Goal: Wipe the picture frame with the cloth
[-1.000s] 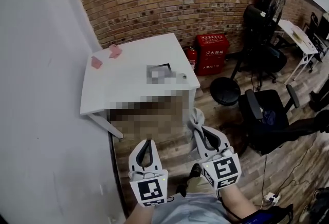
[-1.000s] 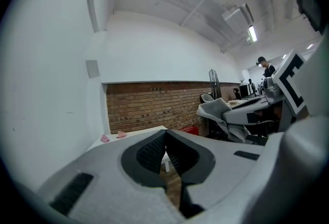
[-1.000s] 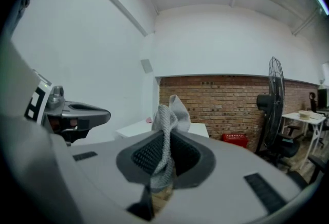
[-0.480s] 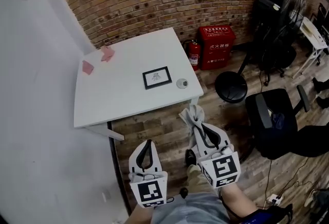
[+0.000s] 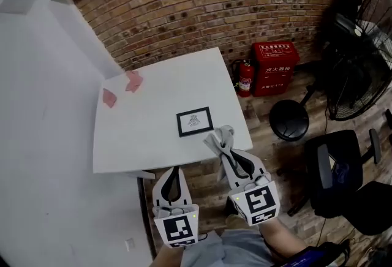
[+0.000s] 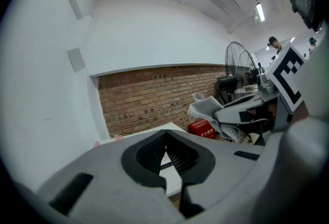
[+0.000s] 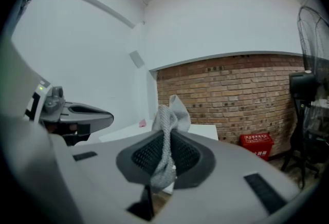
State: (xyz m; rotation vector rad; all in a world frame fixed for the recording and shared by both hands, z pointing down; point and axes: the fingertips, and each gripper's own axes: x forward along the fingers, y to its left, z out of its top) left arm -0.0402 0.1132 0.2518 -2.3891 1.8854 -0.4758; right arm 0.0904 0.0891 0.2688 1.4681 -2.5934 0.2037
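Between right gripper (image 5: 225, 150) jaws, cloth (image 5: 219, 136), frame (image 5: 195, 121) beyond

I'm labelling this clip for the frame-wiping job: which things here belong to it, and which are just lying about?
For the job: small black-edged picture frame on the white table; grey knitted cloth clamped in the right gripper.
Lying about: two pink paper scraps; red fire-equipment cabinet; round black stool; black floor fan; black office chair.
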